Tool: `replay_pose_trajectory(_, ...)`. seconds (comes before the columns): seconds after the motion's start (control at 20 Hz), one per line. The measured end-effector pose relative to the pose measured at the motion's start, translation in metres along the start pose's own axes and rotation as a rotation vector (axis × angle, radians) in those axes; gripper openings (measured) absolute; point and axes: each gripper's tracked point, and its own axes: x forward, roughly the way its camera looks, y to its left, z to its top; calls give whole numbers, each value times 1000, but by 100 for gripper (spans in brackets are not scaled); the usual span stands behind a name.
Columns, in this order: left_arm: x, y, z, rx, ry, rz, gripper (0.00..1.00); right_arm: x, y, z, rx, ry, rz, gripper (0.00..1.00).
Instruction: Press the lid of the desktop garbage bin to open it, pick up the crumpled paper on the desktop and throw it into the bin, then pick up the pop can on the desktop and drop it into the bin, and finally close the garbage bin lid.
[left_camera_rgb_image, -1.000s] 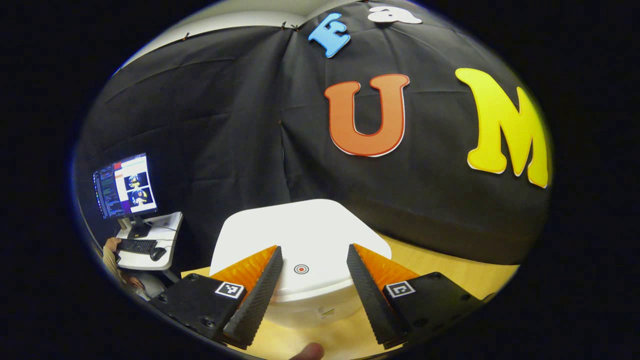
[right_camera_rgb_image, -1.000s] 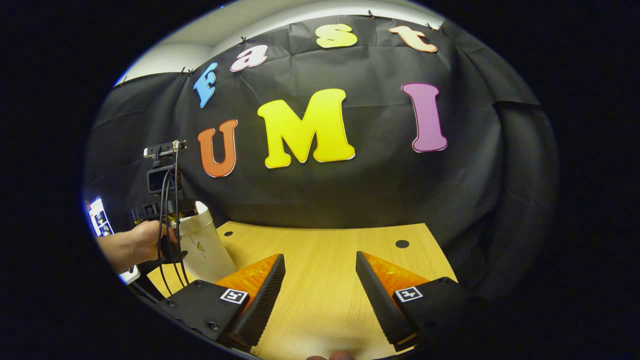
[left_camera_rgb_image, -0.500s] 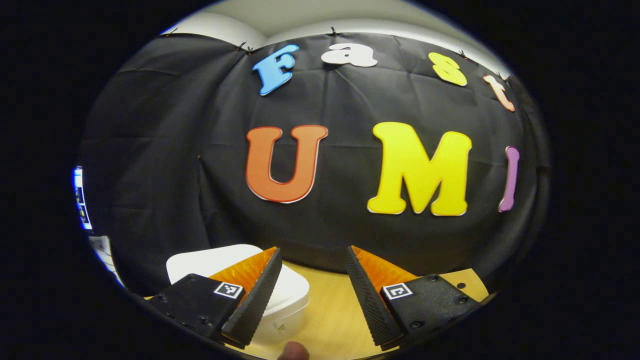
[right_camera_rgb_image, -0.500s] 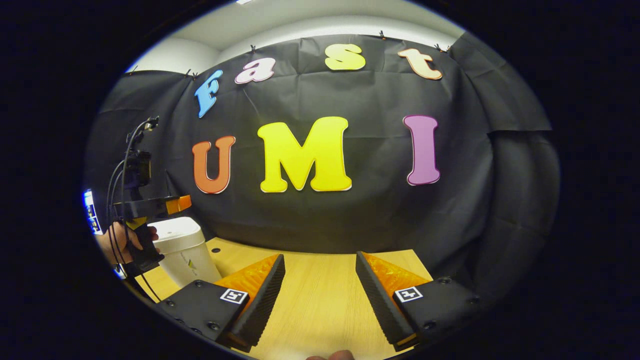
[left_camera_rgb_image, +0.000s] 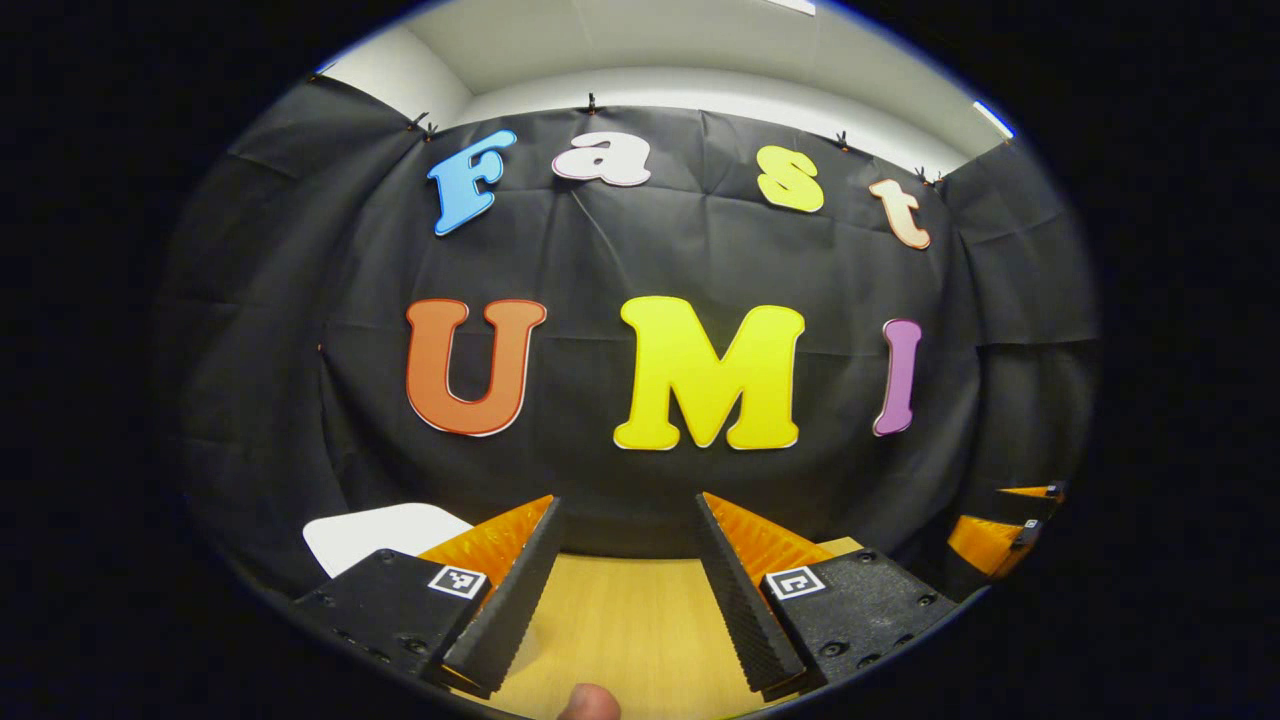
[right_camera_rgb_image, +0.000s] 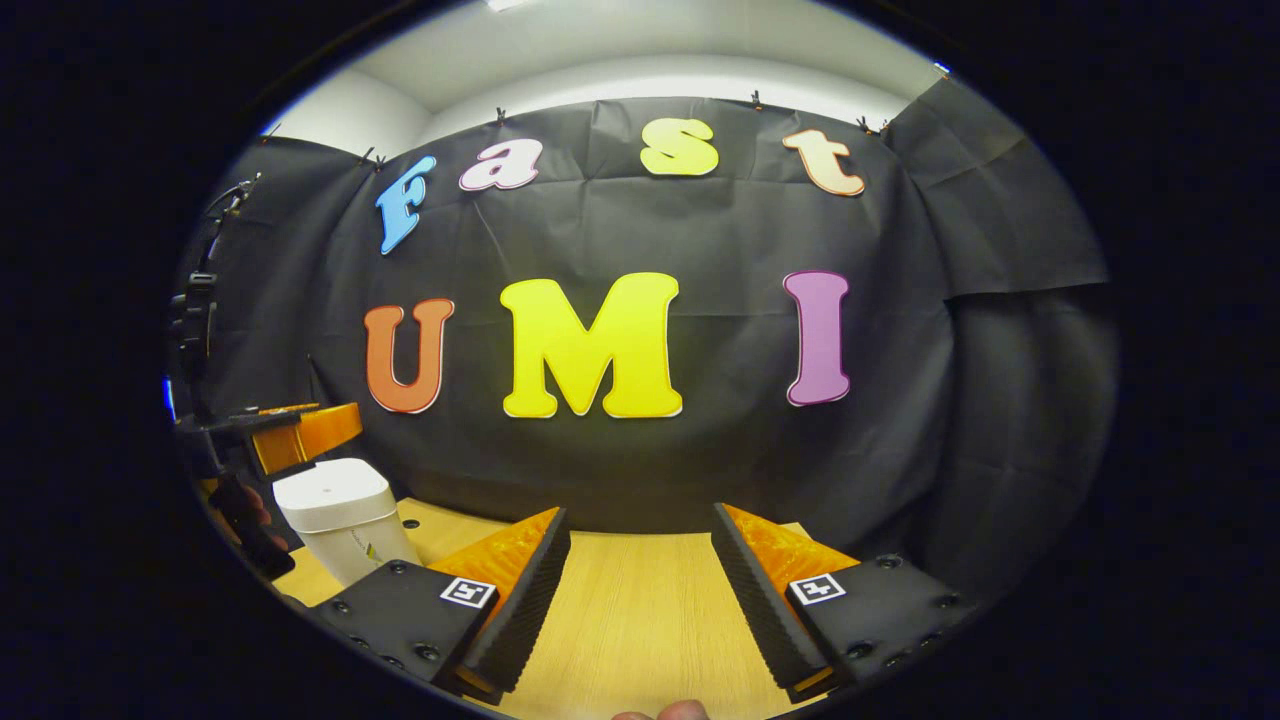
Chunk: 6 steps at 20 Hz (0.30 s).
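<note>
Left tool (left_camera_rgb_image: 625, 590): fingers spread apart, nothing held between them; bare wooden desk (left_camera_rgb_image: 620, 620) is seen through the gap. A fingertip (left_camera_rgb_image: 588, 703) of the holding hand is caught at the bottom edge of the left gripper view.

Garbage bin (right_camera_rgb_image: 340, 515): white, standing upright on the desk's left part in the right gripper view, lid (right_camera_rgb_image: 325, 488) down and closed. In the left gripper view, a corner of that lid (left_camera_rgb_image: 385, 530) is glimpsed just behind the left tool's left finger, not touching it.

Right tool (right_camera_rgb_image: 640, 595): fingers likewise parted and empty, with open desk (right_camera_rgb_image: 640, 600) beneath and ahead. A fingertip (right_camera_rgb_image: 675, 711) is noted at the lower rim.

In the right gripper view, the left tool (right_camera_rgb_image: 290, 432) is seen farther off at the left, raised above and behind the bin (contact with the lid cannot be judged from this angle); a hand (right_camera_rgb_image: 248, 505) is wrapped round its handle, and cables (right_camera_rgb_image: 205, 290) trail up from its camera mount.

In the left gripper view, the right tool (left_camera_rgb_image: 1005, 525) is seen at the far right edge, well apart from the bin.

Black cloth wall (right_camera_rgb_image: 700, 230) is hung behind the desk, with pale ceiling (left_camera_rgb_image: 700, 50) above it.
</note>
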Motion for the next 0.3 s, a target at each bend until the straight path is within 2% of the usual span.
replay_pose_trajectory(0.2,-14,-20,-9,76,-7,-18,86,-2,5,7,2,-37,1,90)
replay_pose_trajectory(0.3,-16,-28,-9,74,-15,-27,86,-1,4,7,-5,-41,-2,90)
